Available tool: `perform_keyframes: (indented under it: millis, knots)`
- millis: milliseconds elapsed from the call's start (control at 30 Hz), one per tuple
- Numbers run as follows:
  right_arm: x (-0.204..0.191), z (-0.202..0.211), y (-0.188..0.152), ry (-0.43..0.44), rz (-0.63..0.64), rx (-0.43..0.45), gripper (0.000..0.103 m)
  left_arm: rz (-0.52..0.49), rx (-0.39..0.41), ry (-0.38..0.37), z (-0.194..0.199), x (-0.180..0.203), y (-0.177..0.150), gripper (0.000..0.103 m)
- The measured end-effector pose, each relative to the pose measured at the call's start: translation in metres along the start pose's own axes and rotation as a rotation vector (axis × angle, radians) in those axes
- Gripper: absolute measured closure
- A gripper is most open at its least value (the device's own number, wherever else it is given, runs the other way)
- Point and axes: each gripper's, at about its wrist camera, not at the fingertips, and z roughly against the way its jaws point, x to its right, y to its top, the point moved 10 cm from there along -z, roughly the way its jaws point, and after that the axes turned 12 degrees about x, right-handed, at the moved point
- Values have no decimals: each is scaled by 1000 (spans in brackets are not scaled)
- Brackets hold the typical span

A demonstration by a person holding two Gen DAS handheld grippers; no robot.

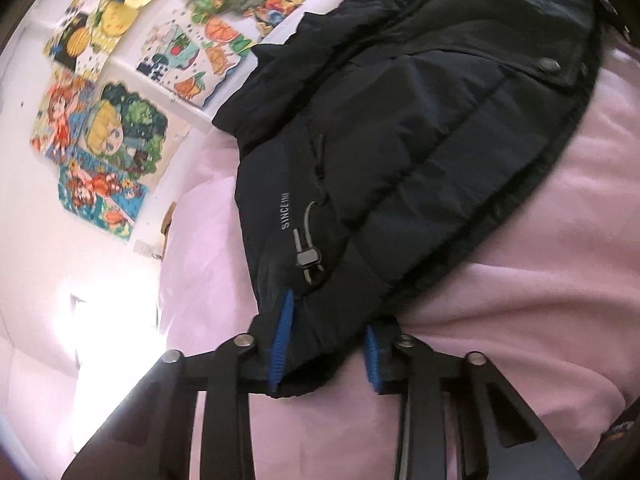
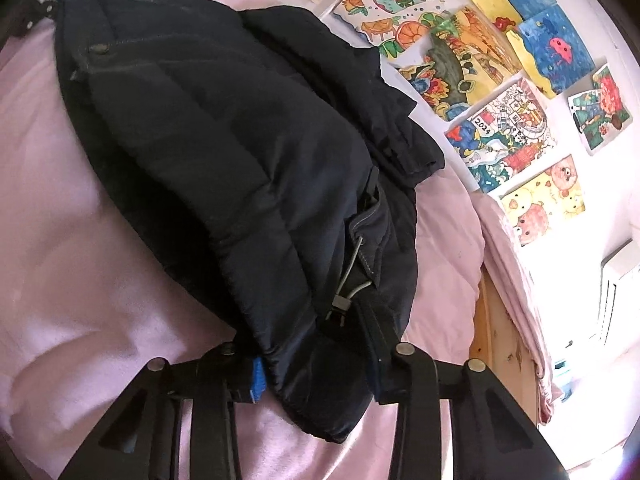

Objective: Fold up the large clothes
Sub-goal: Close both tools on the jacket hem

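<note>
A dark navy padded jacket (image 1: 420, 128) lies folded over on a pink bed cover (image 1: 540, 300). My left gripper (image 1: 328, 344) is shut on the jacket's hem corner, next to a drawcord toggle (image 1: 308, 258) and the printed word SINCE. In the right wrist view the same jacket (image 2: 224, 152) fills the middle. My right gripper (image 2: 316, 364) is shut on the other hem corner, beside a second cord toggle (image 2: 342, 302). Both blue finger pads (image 1: 282, 344) press the bunched fabric. A snap button (image 1: 549, 65) shows on the placket.
The pink bed cover (image 2: 80, 272) spreads under the jacket. A white wall with several colourful drawings (image 1: 120, 132) runs along the bed's far side; it also shows in the right wrist view (image 2: 508, 120). A wooden bed edge (image 2: 500, 340) and a white radiator (image 2: 616, 300) stand at right.
</note>
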Motion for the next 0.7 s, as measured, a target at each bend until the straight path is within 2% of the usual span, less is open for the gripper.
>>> perform_keyframes:
  millis: [100,233,433,500,600,700]
  knots:
    - [-1,1,1,-1,0,3,72,-7,7,-7,0,0,-2,83]
    - [2,0,1,7,-29,4,75,32,21,-13,2,-7,2,86]
    - [13,7,13,15,-111,35,85,116,105,10,20,-24,24,94]
    - [20,10,17,16,-151,41,87,143,121,3,28,-28,32,96]
    - [31,19,22,9,-190,59,89,119,134,-9,40,-25,41,98]
    - [40,31,25,14,-227,68,93,144,146,-45,53,-25,47,98]
